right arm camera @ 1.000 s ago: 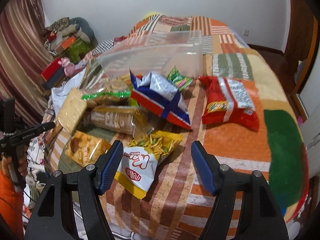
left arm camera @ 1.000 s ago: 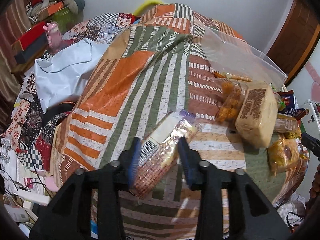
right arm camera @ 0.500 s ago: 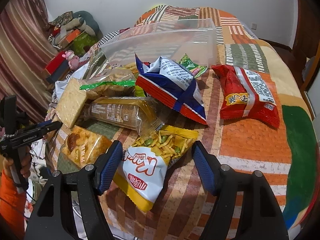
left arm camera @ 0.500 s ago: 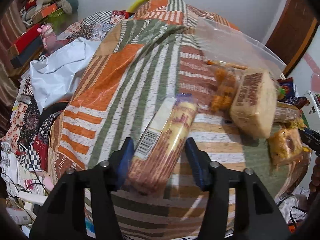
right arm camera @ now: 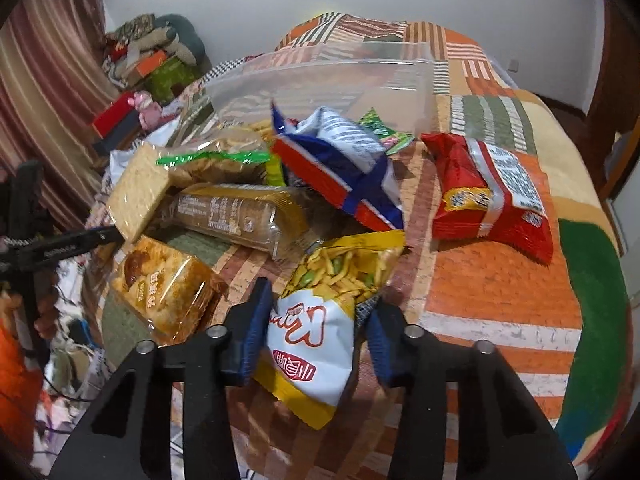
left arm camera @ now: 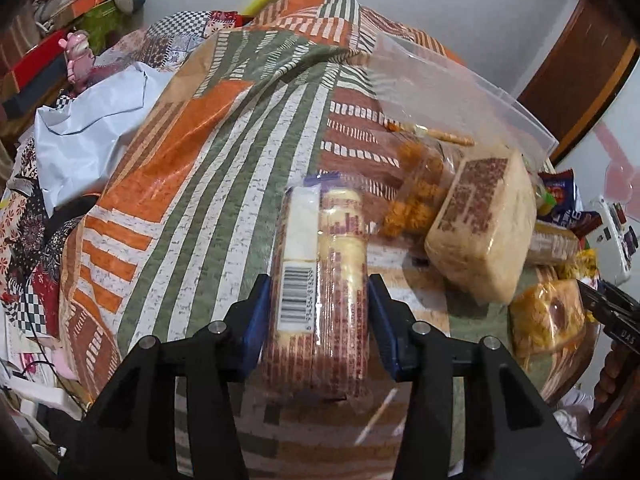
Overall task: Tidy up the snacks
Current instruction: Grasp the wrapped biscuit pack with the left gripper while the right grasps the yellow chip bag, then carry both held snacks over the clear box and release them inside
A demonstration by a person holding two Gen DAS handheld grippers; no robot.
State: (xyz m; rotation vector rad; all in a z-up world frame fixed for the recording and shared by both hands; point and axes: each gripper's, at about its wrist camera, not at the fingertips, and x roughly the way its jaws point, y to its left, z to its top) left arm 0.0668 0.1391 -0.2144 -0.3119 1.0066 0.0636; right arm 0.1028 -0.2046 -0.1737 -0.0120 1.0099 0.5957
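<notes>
My left gripper [left arm camera: 320, 312] is shut on a long clear-wrapped biscuit roll [left arm camera: 320, 280] with a barcode, held over the striped quilt [left arm camera: 192, 184]. My right gripper [right arm camera: 316, 328] has its blue pads on both sides of a yellow-and-white snack bag [right arm camera: 320, 312] lying on the quilt; whether the pads press it I cannot tell. A clear plastic bin [right arm camera: 320, 84] stands behind the snack pile; it also shows in the left wrist view [left arm camera: 460, 92].
Around the pile lie a red chip bag [right arm camera: 492, 196], a blue-and-red bag [right arm camera: 340, 160], a brown biscuit sleeve [right arm camera: 232, 216], an orange cracker pack [right arm camera: 164, 296] and a beige cracker block [left arm camera: 484, 228]. Clutter and boxes [left arm camera: 60, 20] lie off the bed's left side.
The left gripper turned the biscuit roll from tilted to pointing straight ahead and moved forward. The right gripper moved down and forward and narrowed around the yellow-and-white bag.
</notes>
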